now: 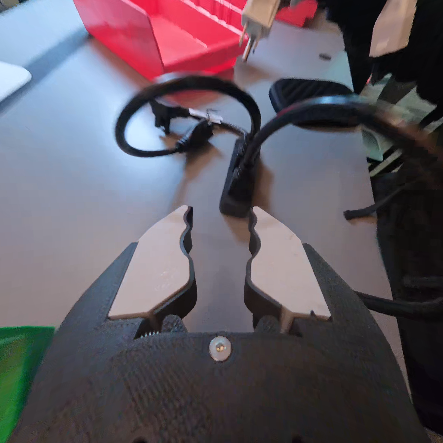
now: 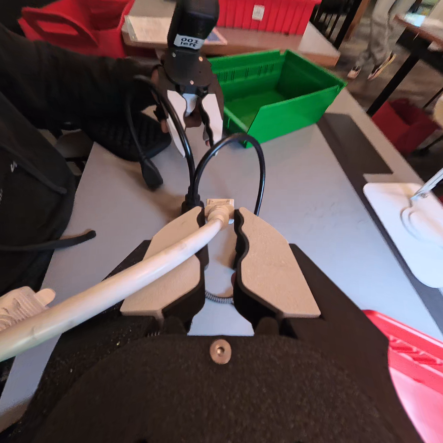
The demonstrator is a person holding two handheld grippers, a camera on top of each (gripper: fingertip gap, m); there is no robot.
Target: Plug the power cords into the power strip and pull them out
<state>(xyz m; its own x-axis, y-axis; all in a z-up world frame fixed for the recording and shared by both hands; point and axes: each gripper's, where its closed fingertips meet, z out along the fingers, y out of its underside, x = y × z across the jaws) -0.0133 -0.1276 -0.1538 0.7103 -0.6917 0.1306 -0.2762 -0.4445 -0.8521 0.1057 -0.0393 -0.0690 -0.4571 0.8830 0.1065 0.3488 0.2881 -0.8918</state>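
Right gripper (image 2: 220, 212), tan pads on black printed body, is clamped on the beige moulded plug (image 2: 219, 208) of a thick beige power cord (image 2: 119, 275). The plug is pinched at the fingertips with its prongs pointing away from the gripper, and the cord trails back over the left pad and off toward the person. In the left wrist view the same beige plug (image 1: 254, 28) hangs in the air above the counter, prongs bare and aimed downward. Judged: it is clear of any socket, either about to go in or just out.

Left gripper (image 1: 220, 215) is empty, jaws parted to a moderate gap, poised low just short of the near end of the black rectangular power strip (image 1: 236, 191). Probably placed there to brace the strip against the push or pull of the plug.

The strip lies on the grey counter (image 1: 72, 191), roughly midway between the two grippers. One black power cord (image 1: 287, 115) is seated in it and arches up and away. Another black cable loop (image 1: 187, 96) lies coiled beyond it, near the red plastic bin (image 1: 134, 36). A green plastic bin (image 2: 287, 100) stands open on the far side, behind the left gripper.

Left view is motion-blurred; socket details unreadable.
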